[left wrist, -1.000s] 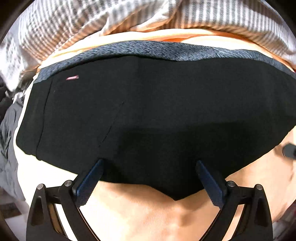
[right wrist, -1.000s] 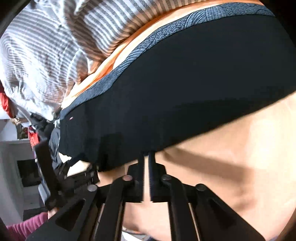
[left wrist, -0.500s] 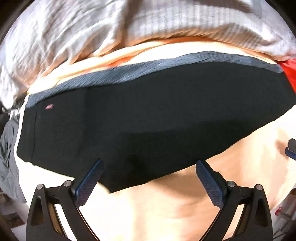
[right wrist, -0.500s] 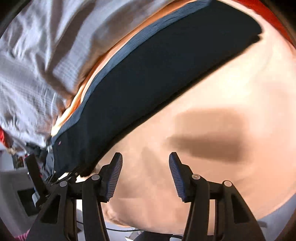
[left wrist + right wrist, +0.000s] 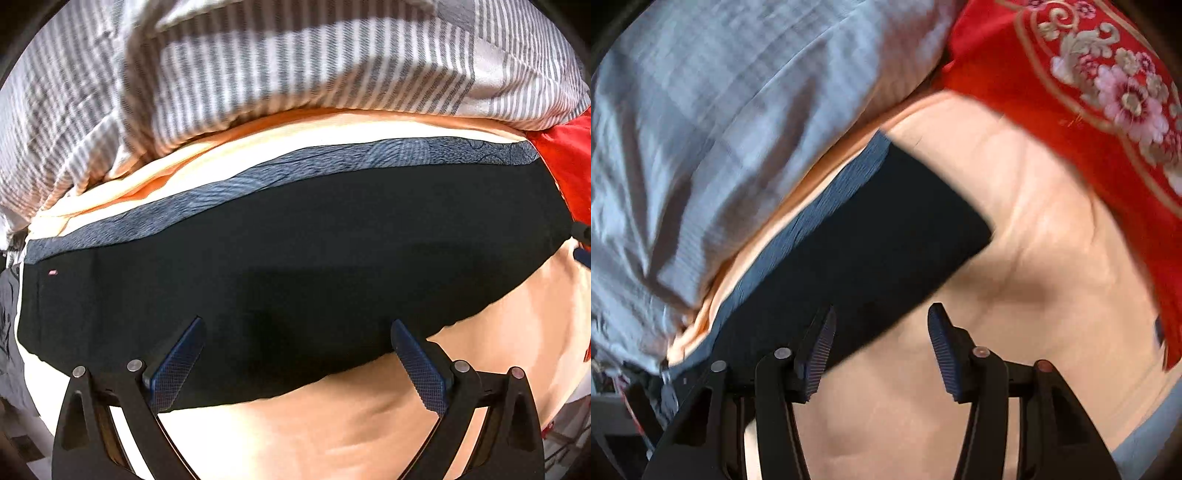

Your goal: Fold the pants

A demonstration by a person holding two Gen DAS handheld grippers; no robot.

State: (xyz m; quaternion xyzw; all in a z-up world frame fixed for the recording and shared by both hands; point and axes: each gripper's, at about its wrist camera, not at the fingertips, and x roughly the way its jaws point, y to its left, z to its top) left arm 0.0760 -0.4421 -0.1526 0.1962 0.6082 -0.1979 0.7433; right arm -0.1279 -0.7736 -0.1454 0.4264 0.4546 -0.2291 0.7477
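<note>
The black pants [image 5: 295, 266] lie folded flat on a peach bedsheet [image 5: 332, 435], their blue-grey patterned waistband [image 5: 332, 162] along the far edge. My left gripper [image 5: 295, 332] hangs open above the pants' near edge, with nothing between its fingers. In the right wrist view the pants [image 5: 857, 251] show as a dark strip running from lower left to the middle. My right gripper [image 5: 881, 317] hovers at their near edge; its jaws are closing, the pads are apart and hold nothing.
A grey-and-white striped duvet [image 5: 258, 74] is heaped along the far side of the bed. A red cloth with floral embroidery [image 5: 1089, 103] lies to the right of the pants. Bare peach sheet [image 5: 1034, 258] spreads toward me and to the right.
Both grippers have drawn back from the pants. The right one, shut a second ago, has let go and swung right, bringing the red cloth into view. The pants' near edge now lies straighter.
</note>
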